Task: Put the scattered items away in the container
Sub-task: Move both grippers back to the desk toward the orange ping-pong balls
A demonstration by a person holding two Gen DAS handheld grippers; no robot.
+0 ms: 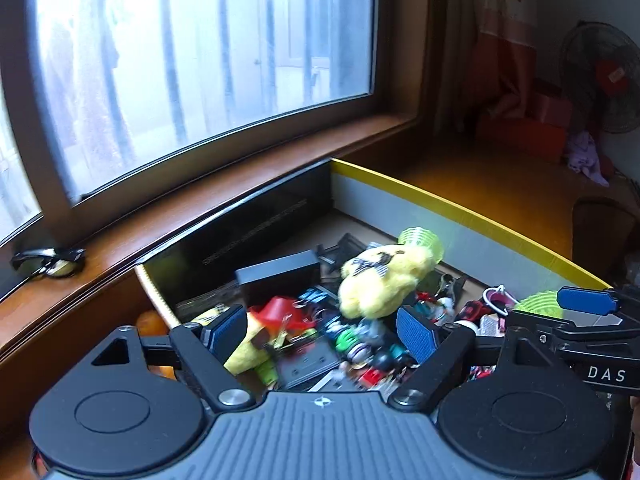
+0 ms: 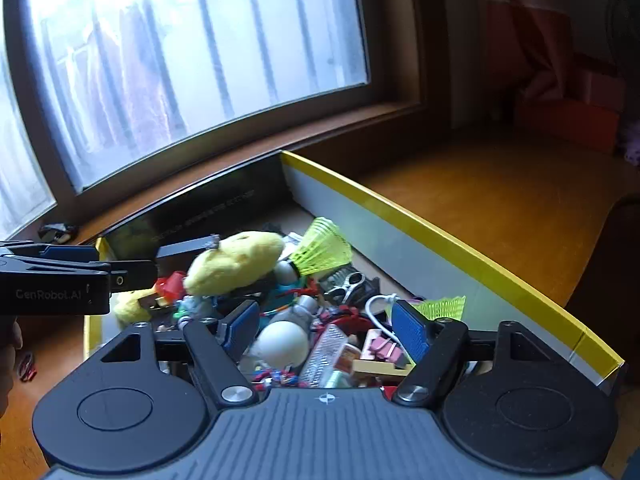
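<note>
A box with a yellow rim [image 1: 460,208] [image 2: 440,240] holds a heap of small toys and oddments. On top lies a yellow plush toy [image 1: 384,280] [image 2: 236,262], with a neon-green shuttlecock [image 1: 422,240] [image 2: 324,248] behind it. A second shuttlecock [image 2: 444,306] rests against the right wall. My left gripper [image 1: 322,330] hovers open over the heap, nothing between its pads. My right gripper [image 2: 326,330] also stands open above the box, over a white ball [image 2: 282,344]. Each gripper's side shows at the edge of the other's view.
The box stands against a wooden window sill [image 1: 248,176], where dark sunglasses [image 1: 48,264] lie. An orange object [image 1: 152,324] sits outside the box's left wall. Bare wooden surface [image 2: 500,208] stretches to the right of the box. A fan [image 1: 604,76] stands far right.
</note>
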